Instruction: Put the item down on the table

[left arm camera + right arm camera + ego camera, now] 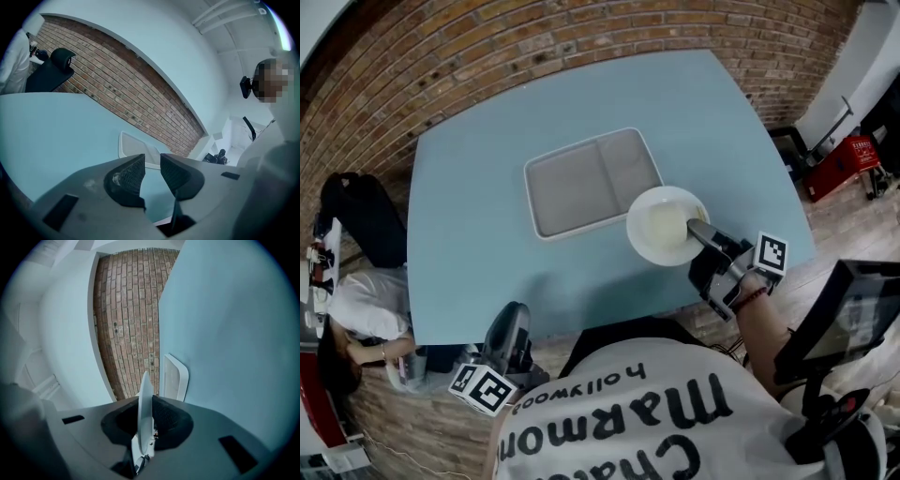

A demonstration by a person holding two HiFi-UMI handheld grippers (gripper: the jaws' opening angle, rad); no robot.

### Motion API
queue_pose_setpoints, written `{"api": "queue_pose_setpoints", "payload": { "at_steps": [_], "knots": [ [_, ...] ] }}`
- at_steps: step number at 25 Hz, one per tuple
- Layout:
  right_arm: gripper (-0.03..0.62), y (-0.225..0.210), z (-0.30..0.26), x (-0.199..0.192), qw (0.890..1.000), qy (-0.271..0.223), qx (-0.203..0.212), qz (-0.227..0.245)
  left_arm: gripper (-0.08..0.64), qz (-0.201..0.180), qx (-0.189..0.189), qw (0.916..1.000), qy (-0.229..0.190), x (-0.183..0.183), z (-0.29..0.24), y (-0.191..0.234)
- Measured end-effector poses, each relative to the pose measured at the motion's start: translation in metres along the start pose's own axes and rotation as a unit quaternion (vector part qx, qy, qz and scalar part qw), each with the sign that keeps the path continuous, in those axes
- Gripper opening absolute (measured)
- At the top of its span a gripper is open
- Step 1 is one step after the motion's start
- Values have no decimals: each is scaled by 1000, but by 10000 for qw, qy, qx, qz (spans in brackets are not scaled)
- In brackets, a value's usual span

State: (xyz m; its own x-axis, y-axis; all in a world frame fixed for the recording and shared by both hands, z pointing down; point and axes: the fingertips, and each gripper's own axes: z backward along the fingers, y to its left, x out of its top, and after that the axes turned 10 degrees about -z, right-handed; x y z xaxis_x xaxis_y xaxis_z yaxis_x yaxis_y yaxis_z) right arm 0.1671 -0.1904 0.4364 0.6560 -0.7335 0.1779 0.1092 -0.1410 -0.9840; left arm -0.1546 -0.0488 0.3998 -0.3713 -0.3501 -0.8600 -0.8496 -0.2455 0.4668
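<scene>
A round white plate (664, 225) hovers low over the light blue table (487, 216), just right of the tray's near corner. My right gripper (701, 232) is shut on the plate's near right rim. In the right gripper view the plate (145, 413) shows edge-on, clamped between the two dark jaws. My left gripper (512, 330) hangs at the table's near edge, off to the left, with nothing in it. Its jaws (152, 174) stand a little apart with only the table showing between them.
A grey rectangular tray (591, 183) with two compartments lies mid-table; it also shows as a white-rimmed tray (136, 150) ahead of the left gripper and as a tray (174, 377) in the right gripper view. A brick wall (544, 37) backs the table. A person (356, 300) sits at left.
</scene>
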Motion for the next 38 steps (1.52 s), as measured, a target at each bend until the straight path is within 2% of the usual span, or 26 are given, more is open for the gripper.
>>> {"api": "queue_pose_setpoints", "payload": {
  "at_steps": [8,17,38],
  "knots": [
    [41,-1,-11,4,10000,-76,-31,55,104,182,41,9998,-45,0,-2,16],
    [41,-4,-27,16,9998,-181,-31,29,104,130,-139,9998,-41,14,-29,24],
    [41,-17,-95,33,9995,-136,-292,-78,104,536,466,9975,-34,22,-24,81]
  ]
}}
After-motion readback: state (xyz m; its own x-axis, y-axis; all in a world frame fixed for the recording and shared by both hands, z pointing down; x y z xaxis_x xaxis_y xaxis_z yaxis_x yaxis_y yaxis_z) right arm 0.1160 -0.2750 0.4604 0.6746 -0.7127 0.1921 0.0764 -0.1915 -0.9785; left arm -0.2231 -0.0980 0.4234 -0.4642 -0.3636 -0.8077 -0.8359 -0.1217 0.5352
